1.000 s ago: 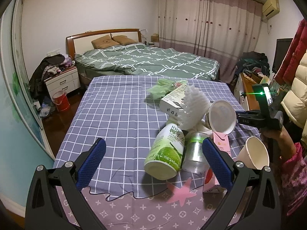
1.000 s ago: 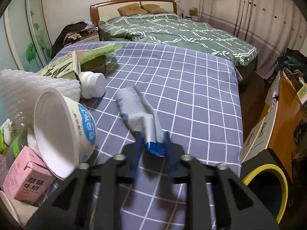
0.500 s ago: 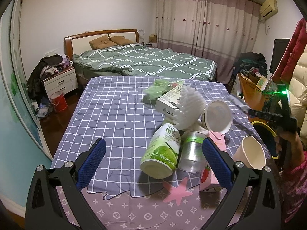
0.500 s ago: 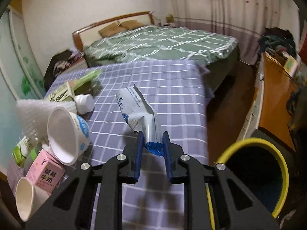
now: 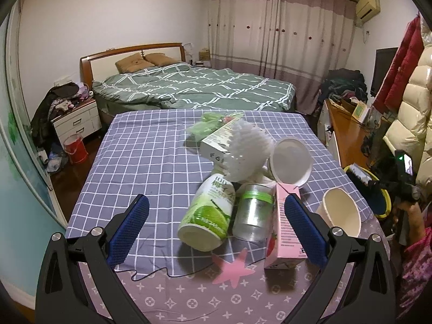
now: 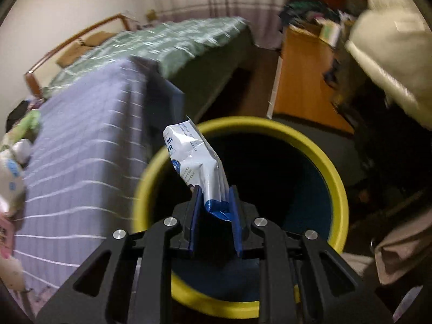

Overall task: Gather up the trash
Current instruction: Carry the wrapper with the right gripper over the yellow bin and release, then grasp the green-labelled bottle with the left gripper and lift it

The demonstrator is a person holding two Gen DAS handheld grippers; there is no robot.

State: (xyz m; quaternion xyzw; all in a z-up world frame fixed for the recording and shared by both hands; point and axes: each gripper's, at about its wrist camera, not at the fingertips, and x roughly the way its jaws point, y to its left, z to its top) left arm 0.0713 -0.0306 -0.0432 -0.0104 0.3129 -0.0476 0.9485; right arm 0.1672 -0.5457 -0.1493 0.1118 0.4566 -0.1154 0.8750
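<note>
The right tool (image 6: 214,202) pinches the blue end of a white pouch (image 6: 194,156), which sticks up and forward between its pads. Directly below sits the bin (image 6: 310,145), yellow-rimmed and dark inside, standing on the floor just beside the surface (image 6: 81,162). The pouch hangs over the bin's mouth but toward the near-left part of the rim, so a release now could, I judge, let its light, flat body catch the rim or flutter out onto the floor; this view is blurred, which suggests motion that could fling it wide.

The left tool (image 5: 216,226) is spread wide and holds nothing, hovering over the near edge of the surface. Between its pads lie a green can (image 5: 208,216) on its side, a clear jar (image 5: 252,216) and a pink carton (image 5: 283,232); a paper cup (image 5: 341,216) lies near the right edge. Closing here could nudge the can, which looks free to roll.
</note>
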